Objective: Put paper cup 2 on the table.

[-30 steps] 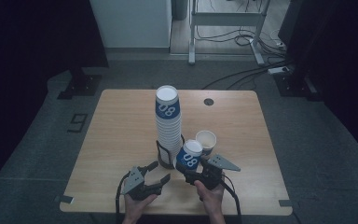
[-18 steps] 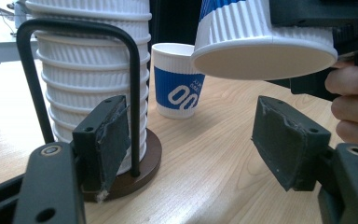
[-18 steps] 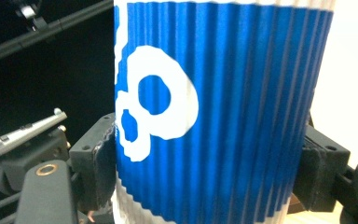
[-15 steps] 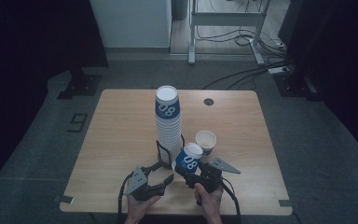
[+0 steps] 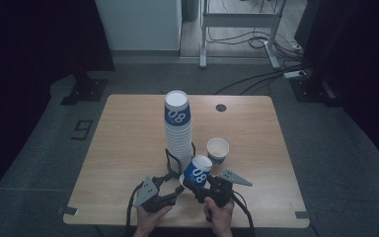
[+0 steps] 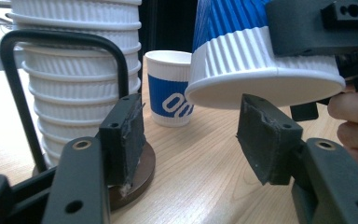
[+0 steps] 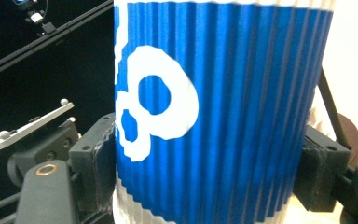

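Blue-and-white paper cup (image 5: 196,171) clamped, tilted, by the right gripper (image 5: 201,185) at the table's (image 5: 128,143) near edge, left gripper (image 5: 173,186) part-open, jaws just closing on nothing, cup stack (image 5: 178,129) behind.

Wooden table (image 5: 128,148) on grey floor (image 5: 44,148), dim dark room

- Ribbed paper cup (image 7: 223,112) held tilted: blue band, white numerals, white base.
- Tall stack of ribbed cups (image 5: 178,133): white, top one blue-banded.
- Light wooden table (image 5: 128,148): pale grain.
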`<action>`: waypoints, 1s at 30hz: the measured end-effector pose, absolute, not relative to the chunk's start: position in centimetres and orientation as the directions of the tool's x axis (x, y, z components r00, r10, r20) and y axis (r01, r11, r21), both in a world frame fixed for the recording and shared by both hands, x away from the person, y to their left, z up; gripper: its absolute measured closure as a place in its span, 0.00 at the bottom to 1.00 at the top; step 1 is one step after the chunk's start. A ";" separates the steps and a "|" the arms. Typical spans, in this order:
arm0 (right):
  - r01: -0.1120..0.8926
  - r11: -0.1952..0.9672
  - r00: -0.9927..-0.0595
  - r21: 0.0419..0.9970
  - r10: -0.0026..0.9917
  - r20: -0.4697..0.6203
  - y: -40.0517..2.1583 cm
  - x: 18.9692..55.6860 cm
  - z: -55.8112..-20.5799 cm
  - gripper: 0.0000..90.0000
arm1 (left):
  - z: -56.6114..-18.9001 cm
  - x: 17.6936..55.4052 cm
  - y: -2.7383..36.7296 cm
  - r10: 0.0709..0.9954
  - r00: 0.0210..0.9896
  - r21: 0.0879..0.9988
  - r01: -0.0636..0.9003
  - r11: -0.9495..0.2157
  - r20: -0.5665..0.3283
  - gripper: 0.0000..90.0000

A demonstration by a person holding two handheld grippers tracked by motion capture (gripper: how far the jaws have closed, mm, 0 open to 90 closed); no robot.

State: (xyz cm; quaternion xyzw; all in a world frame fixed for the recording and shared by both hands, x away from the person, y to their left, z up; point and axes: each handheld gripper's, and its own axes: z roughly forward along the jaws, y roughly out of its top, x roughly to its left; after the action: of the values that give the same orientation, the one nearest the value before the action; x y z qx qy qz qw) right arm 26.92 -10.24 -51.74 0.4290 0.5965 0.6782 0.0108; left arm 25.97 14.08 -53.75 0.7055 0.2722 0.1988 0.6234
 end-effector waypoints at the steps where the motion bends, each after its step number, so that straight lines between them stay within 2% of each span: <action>1: 0.498 -0.291 -0.633 0.817 0.522 0.572 -10.1 26.9 -51.8 0.24 | -53.7 26.0 13.9 0.633 0.773 0.989 0.127 -0.073 -0.053 0.50; 7: 0.519 -0.292 -0.623 0.803 0.514 0.590 -9.8 26.7 -51.9 0.24 | -53.7 26.1 13.5 0.640 0.768 0.993 0.098 -0.058 -0.039 0.58; 9: 0.525 -0.293 -0.624 0.799 0.505 0.596 -9.6 26.7 -52.0 0.24 | -53.7 26.2 13.4 0.642 0.766 0.995 0.090 -0.053 -0.035 0.64; 20: 0.557 -0.272 -0.622 0.785 0.489 0.611 -8.6 26.6 -52.0 0.23 | -53.7 25.9 12.6 0.664 0.747 0.998 0.033 -0.060 0.015 0.72; 22: 0.567 -0.270 -0.623 0.779 0.478 0.619 -8.6 26.6 -52.0 0.22 | -53.6 25.9 12.7 0.667 0.745 0.997 0.035 -0.072 0.022 0.77; 26: 0.532 -0.243 -0.653 0.811 0.492 0.576 -8.5 26.5 -51.8 0.17 | -53.7 25.9 12.8 0.659 0.752 0.996 0.047 -0.080 0.018 0.90; 30: 0.509 -0.244 -0.657 0.825 0.509 0.556 -8.5 26.7 -51.6 0.13 | -53.6 25.8 12.8 0.644 0.765 0.994 0.056 -0.089 0.015 0.92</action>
State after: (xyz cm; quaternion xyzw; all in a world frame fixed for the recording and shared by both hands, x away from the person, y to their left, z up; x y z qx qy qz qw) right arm 26.73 -8.55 -51.55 0.4141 0.6149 0.6711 0.0001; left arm 25.80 12.85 -53.63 0.6998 0.2501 0.2345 0.6267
